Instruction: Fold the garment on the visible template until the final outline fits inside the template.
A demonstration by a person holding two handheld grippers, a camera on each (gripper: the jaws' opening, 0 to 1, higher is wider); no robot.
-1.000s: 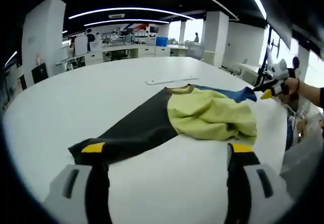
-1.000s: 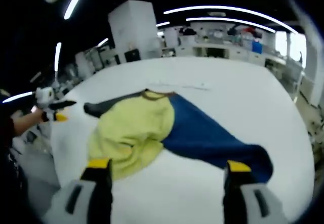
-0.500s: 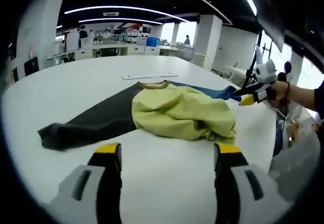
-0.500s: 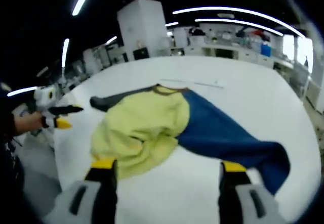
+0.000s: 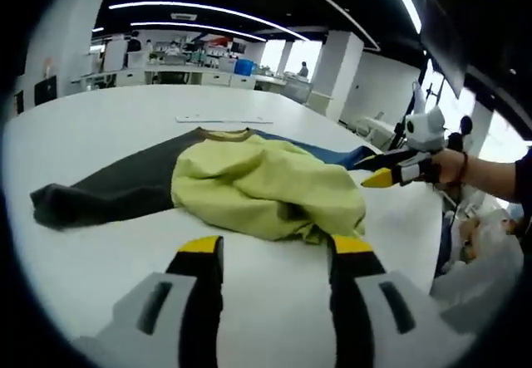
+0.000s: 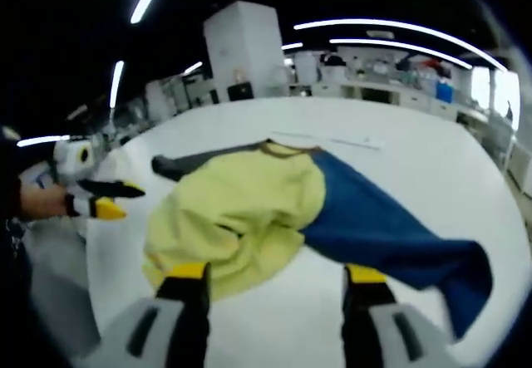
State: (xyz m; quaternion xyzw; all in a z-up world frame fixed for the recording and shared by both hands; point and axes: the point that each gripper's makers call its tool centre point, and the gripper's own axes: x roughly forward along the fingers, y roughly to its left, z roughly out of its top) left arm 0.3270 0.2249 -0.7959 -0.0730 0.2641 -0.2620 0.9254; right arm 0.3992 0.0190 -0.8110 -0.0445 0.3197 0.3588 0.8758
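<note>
A long-sleeved garment lies crumpled on the white table (image 5: 100, 127). Its yellow body (image 5: 258, 185) is bunched in the middle, with a dark grey sleeve (image 5: 100, 192) stretched one way and a blue sleeve (image 6: 391, 235) the other. My left gripper (image 5: 277, 247) hovers open just short of the yellow hem, nothing between its jaws. My right gripper (image 6: 277, 272) is open too, near the yellow body (image 6: 237, 210) on the opposite side. Each gripper shows in the other's view: the right gripper (image 5: 384, 169) by the blue sleeve end, the left gripper (image 6: 106, 198) beyond the yellow edge.
A thin white strip (image 5: 223, 120) lies flat on the table past the collar, the same strip (image 6: 332, 139) showing in the right gripper view. The table edge runs close to both hands. Desks, pillars and shelving stand far behind.
Both views have shifted closer to the garment as the hands moved. The jaws of both grippers stand a little narrower than before. The garment itself lies as it did.
</note>
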